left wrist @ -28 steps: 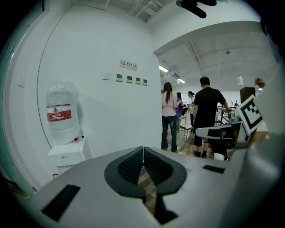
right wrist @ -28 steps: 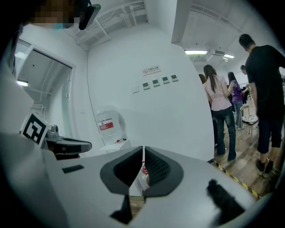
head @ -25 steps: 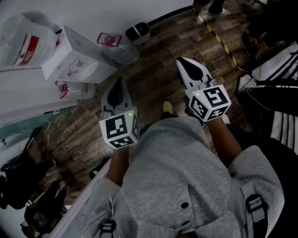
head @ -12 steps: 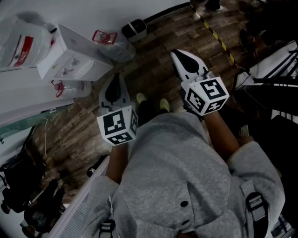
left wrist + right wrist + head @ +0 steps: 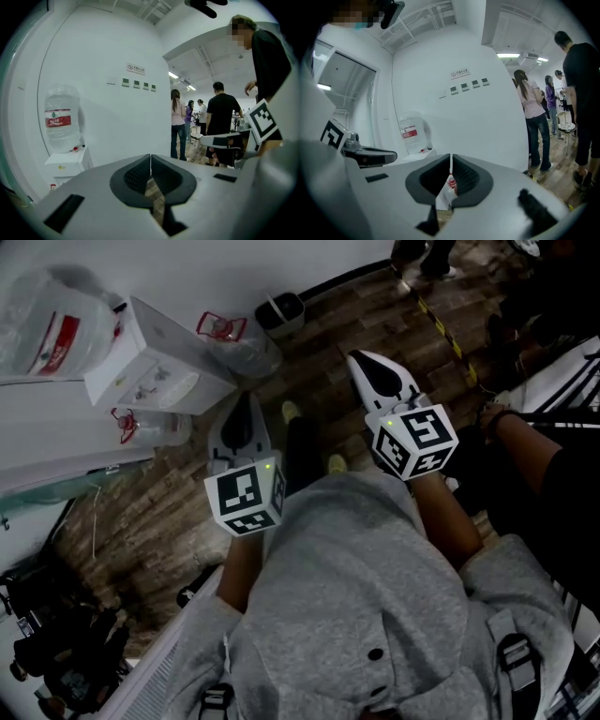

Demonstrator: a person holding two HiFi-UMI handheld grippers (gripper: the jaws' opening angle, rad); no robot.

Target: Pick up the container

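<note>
My left gripper (image 5: 246, 401) and right gripper (image 5: 361, 359) are held out over a wooden floor (image 5: 319, 362), both shut with nothing between the jaws. In the left gripper view the left gripper (image 5: 150, 157) has its dark pads (image 5: 136, 176) closed edge to edge. The right gripper (image 5: 451, 157) looks the same in its own view. A white water dispenser (image 5: 155, 367) with a big clear bottle (image 5: 52, 324) on top stands by the wall ahead on the left. Two clear jugs with red handles (image 5: 239, 338) (image 5: 150, 423) lie on the floor beside it. Neither gripper is near them.
A small dark bin (image 5: 281, 307) sits at the wall's foot. Yellow-black tape (image 5: 445, 320) runs across the floor at the right. Another person's arm (image 5: 511, 427) reaches in at the right edge. Several people (image 5: 222, 117) stand further down the room. My shoes (image 5: 291, 412) show below the grippers.
The view has shifted as the feet stepped forward. Another person's arm has come into view at the right. Both grippers stay shut and level.
</note>
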